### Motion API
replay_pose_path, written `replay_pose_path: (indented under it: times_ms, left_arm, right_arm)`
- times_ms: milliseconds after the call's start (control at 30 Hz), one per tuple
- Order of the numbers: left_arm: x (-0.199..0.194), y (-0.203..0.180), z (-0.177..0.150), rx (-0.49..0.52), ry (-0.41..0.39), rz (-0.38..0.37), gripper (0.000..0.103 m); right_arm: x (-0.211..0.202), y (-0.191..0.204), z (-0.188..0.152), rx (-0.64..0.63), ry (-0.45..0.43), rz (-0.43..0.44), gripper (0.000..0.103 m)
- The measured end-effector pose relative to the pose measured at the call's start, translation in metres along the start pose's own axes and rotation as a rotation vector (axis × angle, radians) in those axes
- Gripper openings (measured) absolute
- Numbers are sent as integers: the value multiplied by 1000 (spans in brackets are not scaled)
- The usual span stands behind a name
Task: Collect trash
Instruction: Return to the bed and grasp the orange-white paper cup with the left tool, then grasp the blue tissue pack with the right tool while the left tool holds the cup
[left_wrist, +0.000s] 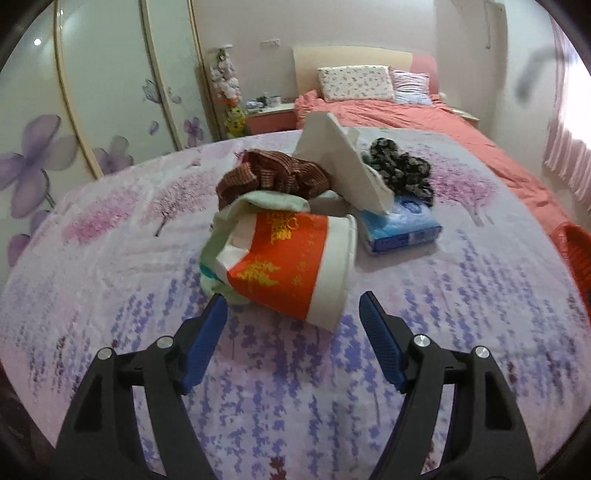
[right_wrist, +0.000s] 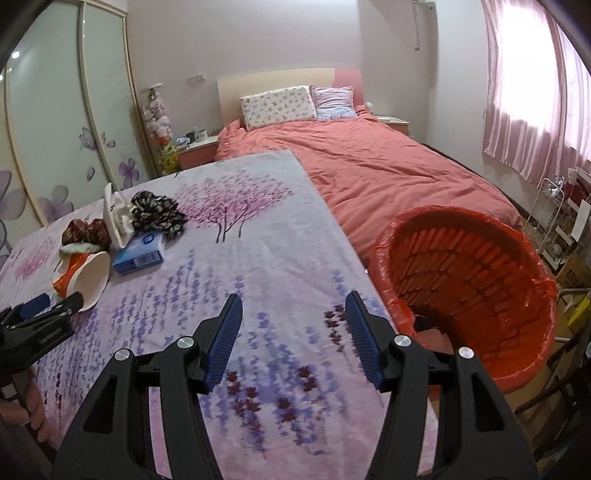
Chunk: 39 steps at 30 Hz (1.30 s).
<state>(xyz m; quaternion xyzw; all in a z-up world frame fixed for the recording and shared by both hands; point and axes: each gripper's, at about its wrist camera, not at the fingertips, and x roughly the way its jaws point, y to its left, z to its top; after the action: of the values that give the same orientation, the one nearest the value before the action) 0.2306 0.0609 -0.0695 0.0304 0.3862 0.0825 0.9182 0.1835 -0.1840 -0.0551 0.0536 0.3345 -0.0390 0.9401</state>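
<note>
The left gripper is held open just before the cup, which lies tipped on the table; the right gripper is held open, empty, beside the bin

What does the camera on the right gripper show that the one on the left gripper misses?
Only the right view shows the inside of the red-lined bin, the pink curtains, a white rack and the open right gripper. Only the left view shows the orange cup up close, just ahead of the open left gripper. Both show the tissue pack, the floral cloth and the bed.
</note>
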Motion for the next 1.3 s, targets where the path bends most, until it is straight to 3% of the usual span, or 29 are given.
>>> replay_pose_path:
  times_ms: [133,333,467,533,733,1067,1167,1300]
  left_arm:
    - [9,23,4,-81,40,2,49]
    - [16,72,5,-171,35,48,41]
    - [21,82,10,-169,32,14,31]
    - [26,82,10,-156,33,-34,10]
    - [18,87,7,-132,-11,-36,6]
    - [6,154,9,-218,-86,35,6]
    - [14,172,14,-254,-83,51,6]
    - [25,184,21,-283,-79,63,6]
  right_arm:
    - [1,6,-3,-15,8,4,58]
    - [10,14,-7,-22,30,18,58]
    - [14,21,-8,-28,41,29,58]
    - [15,25,-8,-35,45,32,58]
    - [25,42,-5,-55,64,65,58]
    - [63,104,12,-71,120,200,59]
    - [78,120,21,-54,138,217,69]
    - [97,138,31,-22,160,189,74]
